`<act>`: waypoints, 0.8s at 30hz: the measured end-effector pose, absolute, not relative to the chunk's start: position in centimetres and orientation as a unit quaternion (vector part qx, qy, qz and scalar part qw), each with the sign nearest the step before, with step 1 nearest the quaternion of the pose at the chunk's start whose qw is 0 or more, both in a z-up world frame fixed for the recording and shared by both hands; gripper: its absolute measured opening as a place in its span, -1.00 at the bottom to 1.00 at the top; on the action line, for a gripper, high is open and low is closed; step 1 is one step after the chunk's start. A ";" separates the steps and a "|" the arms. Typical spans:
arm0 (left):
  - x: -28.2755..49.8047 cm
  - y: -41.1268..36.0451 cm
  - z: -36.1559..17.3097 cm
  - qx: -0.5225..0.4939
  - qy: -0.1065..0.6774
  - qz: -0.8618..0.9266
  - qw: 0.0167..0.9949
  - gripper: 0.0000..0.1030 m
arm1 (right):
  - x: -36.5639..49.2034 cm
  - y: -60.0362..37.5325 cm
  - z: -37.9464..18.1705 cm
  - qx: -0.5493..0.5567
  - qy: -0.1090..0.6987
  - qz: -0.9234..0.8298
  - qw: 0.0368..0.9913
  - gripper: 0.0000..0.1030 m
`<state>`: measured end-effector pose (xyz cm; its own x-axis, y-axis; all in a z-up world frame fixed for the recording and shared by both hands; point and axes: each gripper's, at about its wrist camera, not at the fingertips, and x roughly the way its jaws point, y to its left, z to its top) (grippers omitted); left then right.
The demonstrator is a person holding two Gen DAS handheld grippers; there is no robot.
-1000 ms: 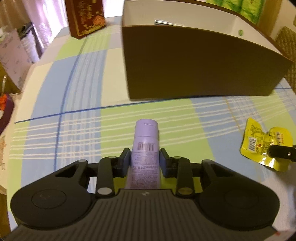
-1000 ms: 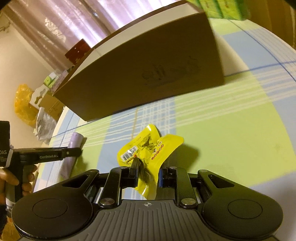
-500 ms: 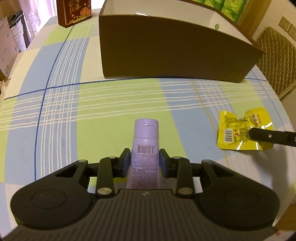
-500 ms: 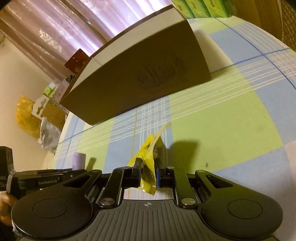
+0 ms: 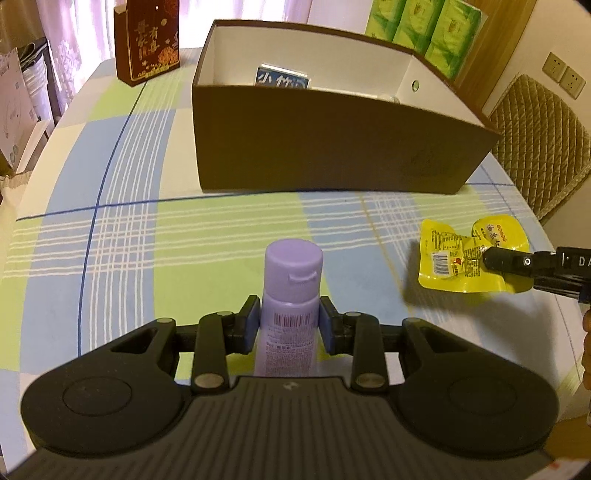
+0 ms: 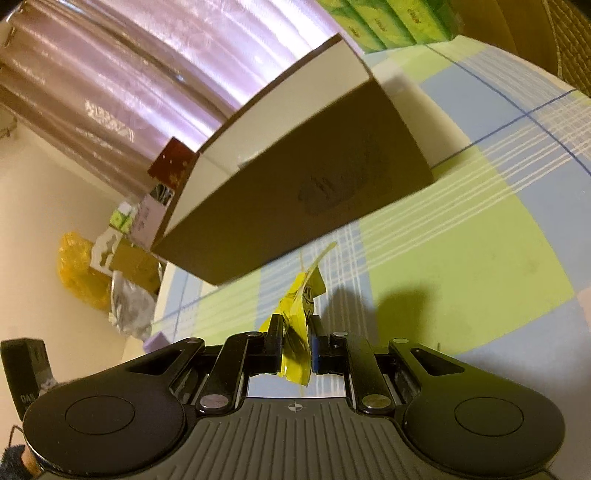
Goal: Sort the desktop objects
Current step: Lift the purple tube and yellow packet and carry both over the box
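Tube (image 5: 291,295): purple, flip cap forward, held between the jaws of the left gripper (image 5: 290,325); its long axis runs along the fingers, cap pointing toward the box.
Packet (image 5: 465,258): yellow snack pouch, pinched at 1 edge by the right gripper (image 6: 295,343); in the right wrist view it stands on edge between the pads, its free end pointing toward the box.
Box (image 5: 332,147): brown outside, white inside, open top, standing on the tabletop (image 5: 147,236) straight ahead of both grippers; a blue-labelled item (image 5: 282,78) already lies inside by the far wall.
Left jaws: narrow, clamped on the tube body just below the cap.
Right jaws: nearly together, holding the packet.
Height: I judge both loads to be off the tabletop; the packet throws a shadow beneath it.
Key relation: the box lies forward of the tube, its near wall between the cap and the opening, so the tube must clear that rim before release.
Nearer hand: the left looks more squarely lined up with the opening; the right faces the box's right end.
Bystanders: a red carton (image 5: 149,40) left of the box, green packs (image 5: 424,26) behind it.
Step, as judged: carrying both items toward the box.
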<state>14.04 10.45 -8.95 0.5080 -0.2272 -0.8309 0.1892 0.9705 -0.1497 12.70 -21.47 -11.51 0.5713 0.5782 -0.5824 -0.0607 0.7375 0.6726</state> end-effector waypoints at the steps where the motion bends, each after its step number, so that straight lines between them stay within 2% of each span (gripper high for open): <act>1: 14.1 10.4 -8.7 -0.020 0.479 -0.121 0.869 -0.45 | 12.7 -21.7 -11.3 0.309 0.419 0.191 0.832 -0.80; 24: 15.6 10.1 -2.3 -0.025 0.400 -0.135 0.906 -0.45 | 14.1 -24.8 -7.1 0.339 0.360 0.182 0.850 -0.79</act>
<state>15.62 10.14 -2.26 0.6440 -0.2646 -0.7178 0.2239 0.9624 -0.1539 14.12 -24.81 -7.11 0.6742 0.5533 -0.4892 -0.0648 0.7041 0.7071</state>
